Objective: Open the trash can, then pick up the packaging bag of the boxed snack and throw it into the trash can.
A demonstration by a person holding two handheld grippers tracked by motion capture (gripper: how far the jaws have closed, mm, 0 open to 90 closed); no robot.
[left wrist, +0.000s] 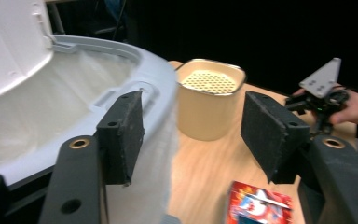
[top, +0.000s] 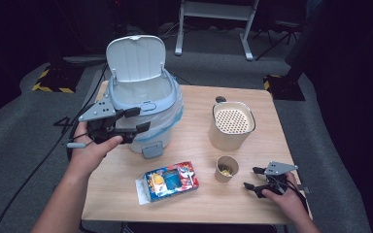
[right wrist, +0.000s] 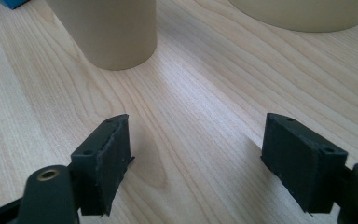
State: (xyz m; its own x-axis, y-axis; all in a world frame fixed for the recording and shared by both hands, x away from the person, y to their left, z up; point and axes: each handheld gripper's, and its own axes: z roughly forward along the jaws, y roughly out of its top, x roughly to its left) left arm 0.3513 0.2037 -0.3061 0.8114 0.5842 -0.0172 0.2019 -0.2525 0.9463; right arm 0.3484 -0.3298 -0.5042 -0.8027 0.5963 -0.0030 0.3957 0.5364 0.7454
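My left claw (top: 137,119) hangs open, empty, at the open-lidded bin's (top: 175,97) rim. My right claw (top: 252,177) rests open beside the paper cup (top: 226,168). Snack pack (top: 169,180) lies between; high view shows the cup's contents.

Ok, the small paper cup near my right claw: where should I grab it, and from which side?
Take the small paper cup across its side wall, about midway up, coming in level from the right claw side. It stands upright with open table between it and that claw, whose jaws are already open. Its top is open with something yellow inside, so gripping from above risks crushing the rim; probably squeeze lightly.
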